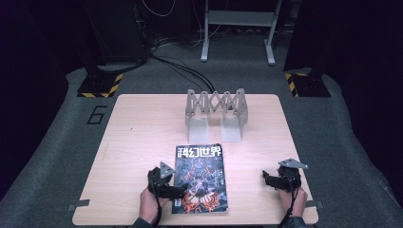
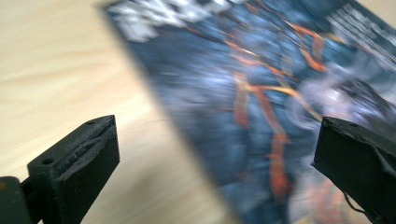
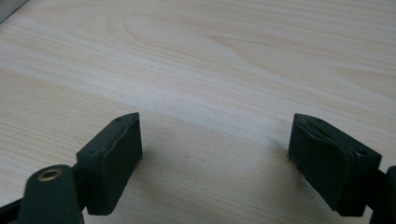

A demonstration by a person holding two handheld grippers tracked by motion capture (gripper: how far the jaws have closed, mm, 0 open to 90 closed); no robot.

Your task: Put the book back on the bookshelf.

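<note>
The left gripper (image 1: pixel 177 189) sits at the near edge of the table (image 1: pixel 138 137), its matte black jaws spread wide and gripping nothing; in the left gripper view (image 2: pixel 217 154) one blocky, scuffed pad (image 2: pixel 88 154) hangs over bare wood and the other over the magazine (image 2: pixel 261 93), so the magazine's left edge runs between them. The magazine (image 1: pixel 199 180) is a flat, glossy rectangle with a dark blue cover streaked in orange and white lettering across its top, lying just right of the left gripper. Well off to its right, the right gripper (image 1: pixel 267 179) is released too, its rubbery pads (image 3: pixel 114 154) standing wide apart over pale, fine-grained wood. Beyond both grippers stands a grey metal rack (image 1: pixel 216 114) with a zigzag lattice and flat upright plates.
</note>
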